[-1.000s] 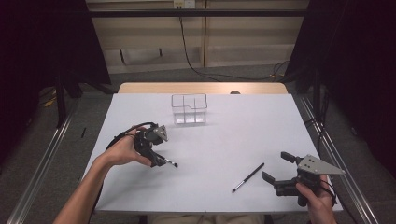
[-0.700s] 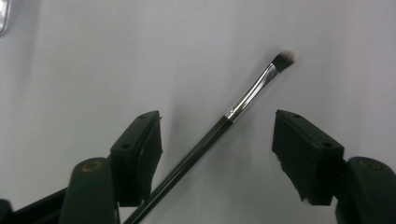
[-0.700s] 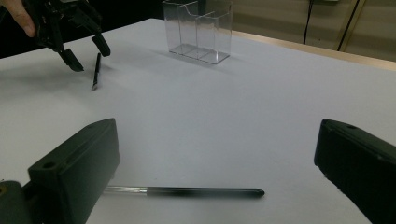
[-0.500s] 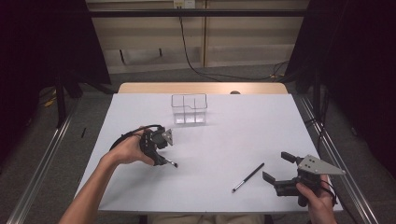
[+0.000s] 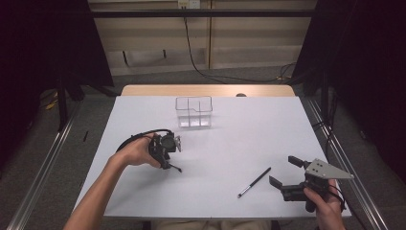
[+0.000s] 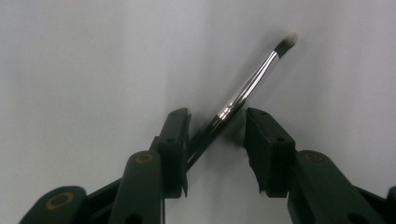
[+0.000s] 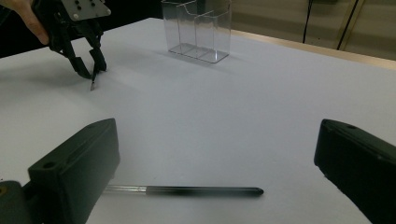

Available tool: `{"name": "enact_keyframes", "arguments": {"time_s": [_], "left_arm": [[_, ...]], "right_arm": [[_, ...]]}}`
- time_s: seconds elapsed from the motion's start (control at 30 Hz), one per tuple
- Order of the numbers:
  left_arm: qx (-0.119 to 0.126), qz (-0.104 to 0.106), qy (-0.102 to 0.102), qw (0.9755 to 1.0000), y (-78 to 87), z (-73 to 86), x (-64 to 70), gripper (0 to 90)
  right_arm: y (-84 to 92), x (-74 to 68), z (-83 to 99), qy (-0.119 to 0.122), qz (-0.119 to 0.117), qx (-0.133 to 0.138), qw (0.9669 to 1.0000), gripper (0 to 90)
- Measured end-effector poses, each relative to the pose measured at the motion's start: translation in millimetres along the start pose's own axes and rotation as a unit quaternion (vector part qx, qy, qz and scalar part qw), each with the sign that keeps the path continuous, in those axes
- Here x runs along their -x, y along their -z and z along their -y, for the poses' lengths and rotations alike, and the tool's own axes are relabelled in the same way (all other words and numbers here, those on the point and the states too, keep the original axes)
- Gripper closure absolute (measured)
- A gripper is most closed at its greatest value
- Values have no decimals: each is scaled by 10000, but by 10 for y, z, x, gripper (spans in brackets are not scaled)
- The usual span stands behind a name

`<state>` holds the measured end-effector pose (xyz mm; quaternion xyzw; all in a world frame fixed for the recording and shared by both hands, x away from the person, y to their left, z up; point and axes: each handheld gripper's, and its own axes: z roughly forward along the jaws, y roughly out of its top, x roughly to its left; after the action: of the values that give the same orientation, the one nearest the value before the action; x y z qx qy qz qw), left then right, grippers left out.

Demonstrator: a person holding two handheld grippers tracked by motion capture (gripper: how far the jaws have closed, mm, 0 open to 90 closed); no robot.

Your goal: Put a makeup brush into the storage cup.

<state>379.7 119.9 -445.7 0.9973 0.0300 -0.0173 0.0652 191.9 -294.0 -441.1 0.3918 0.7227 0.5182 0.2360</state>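
Observation:
A thin make-up brush [image 6: 247, 86] with a dark handle, silver ferrule and pale tip lies on the white table [image 5: 239, 139], slanting between the jaws of my left gripper [image 6: 217, 116]. The jaws have just been closing on it; one pad touches the handle and a gap remains at the other. In the high view the left gripper [image 5: 165, 163] points down at the table's left-middle, with the brush [image 5: 176, 168] sticking out to its right. My right gripper [image 5: 282, 171] rests open at the front right. A second dark brush [image 5: 253, 183] lies just left of it, near its jaws [image 7: 201, 190].
A clear plastic organiser [image 5: 194, 111] with compartments stands upright at the table's back middle, seen too in the right gripper view [image 7: 198, 30]. Dark curtains flank the table, metal rails run along both sides, and cables lie on the floor behind.
The left hand has shifted slightly right and lower over the small brush, and its jaws have narrowed around it. The right hand and the second brush have not moved.

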Motion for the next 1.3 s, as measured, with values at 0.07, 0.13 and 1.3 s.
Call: {"name": "enact_keyframes", "arguments": {"time_s": [0.07,0.13,1.3], "left_arm": [[29,64,126,9999,-11,-2,-9,607],[-3,104,128,9999,-8,-4,-21,612],[-146,195,1063,9940,12,-38,-137,846]], "right_arm": [[7,-10,-2,11,-19,11,10000,0],[15,-16,-1,24,-27,12,10000,0],[17,3,12,11,-41,-44,10000,0]]}}
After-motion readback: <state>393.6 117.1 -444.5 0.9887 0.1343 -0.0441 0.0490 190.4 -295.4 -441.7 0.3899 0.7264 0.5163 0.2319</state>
